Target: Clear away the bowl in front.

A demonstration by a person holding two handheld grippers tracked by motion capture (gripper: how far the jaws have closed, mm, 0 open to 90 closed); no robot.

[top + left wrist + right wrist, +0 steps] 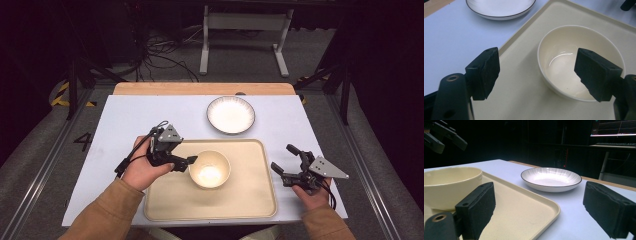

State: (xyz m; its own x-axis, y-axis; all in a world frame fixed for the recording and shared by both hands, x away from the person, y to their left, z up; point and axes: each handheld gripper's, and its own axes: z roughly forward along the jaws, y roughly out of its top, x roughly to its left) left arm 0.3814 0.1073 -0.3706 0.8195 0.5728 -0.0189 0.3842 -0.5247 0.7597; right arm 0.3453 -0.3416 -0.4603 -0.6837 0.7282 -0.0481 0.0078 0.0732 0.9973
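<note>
High view: a black 4 point(83, 141) is marked by the worktop point(125, 120). Both tongs, left point(191, 160) and right point(283, 160), gape empty. The bowl point(210, 169) sits on the tray point(250, 195), plate point(231, 114) behind.

The bowl point(210, 169) sits on the tray point(250, 200), the plate point(231, 114) behind it.

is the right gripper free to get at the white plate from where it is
Probably yes. The right gripper is open beside the tray, and the bare table between it and the white plate looks unobstructed.
</note>
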